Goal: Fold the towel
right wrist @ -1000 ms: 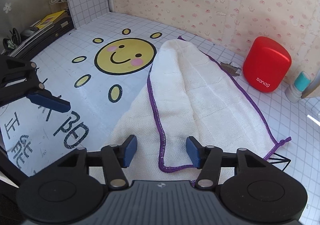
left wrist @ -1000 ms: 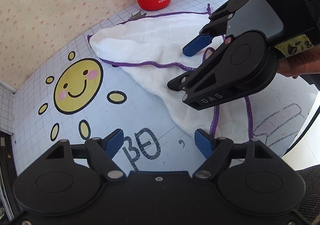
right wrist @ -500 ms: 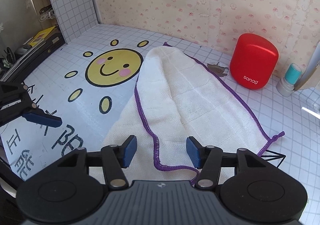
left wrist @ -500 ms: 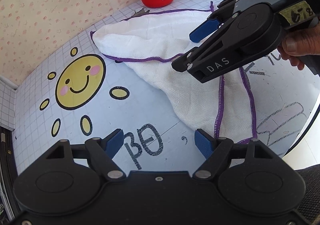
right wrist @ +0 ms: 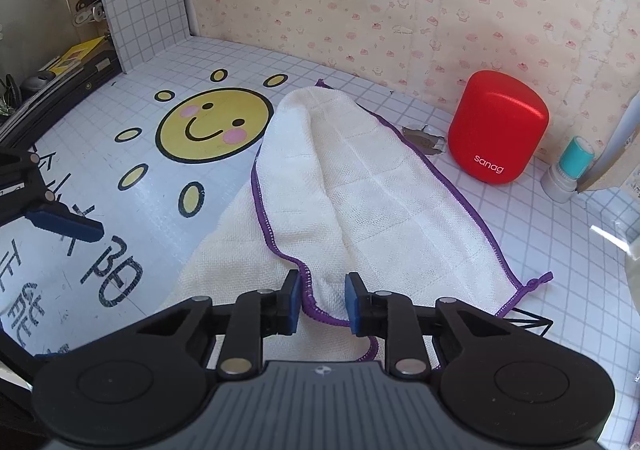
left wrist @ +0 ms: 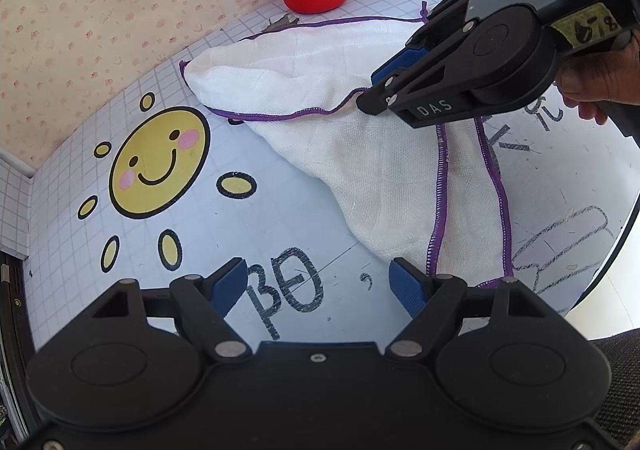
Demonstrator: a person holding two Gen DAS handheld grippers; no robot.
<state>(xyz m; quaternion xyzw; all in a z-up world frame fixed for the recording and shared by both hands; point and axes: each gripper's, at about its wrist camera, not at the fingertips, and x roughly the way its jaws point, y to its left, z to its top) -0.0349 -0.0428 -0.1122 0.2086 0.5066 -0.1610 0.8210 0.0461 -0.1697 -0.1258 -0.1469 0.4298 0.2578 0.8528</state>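
Note:
A white towel (left wrist: 360, 154) with purple stitched edges lies on the gridded table, partly doubled over itself. In the right wrist view the towel (right wrist: 348, 186) stretches away from my right gripper (right wrist: 322, 300), whose blue pads have closed in on a raised fold at the purple hem. Seen from the left wrist, the right gripper (left wrist: 366, 92) pinches that hem, which rises to its tips. My left gripper (left wrist: 316, 286) is open and low over the table, its right pad beside the towel's near corner. One left finger (right wrist: 64, 222) shows at the left edge.
A red speaker (right wrist: 496, 126) and a teal-capped bottle (right wrist: 570, 170) stand by the papered back wall. A sun sticker (left wrist: 158, 162) and black writing mark the table left of the towel. A cluttered shelf (right wrist: 60, 66) borders the far left. A hand (left wrist: 600, 78) holds the right gripper.
The right gripper's pads have come together from wide open onto the towel's purple hem, and the hem now lifts to its tips. The left gripper has stayed open, nearly still.

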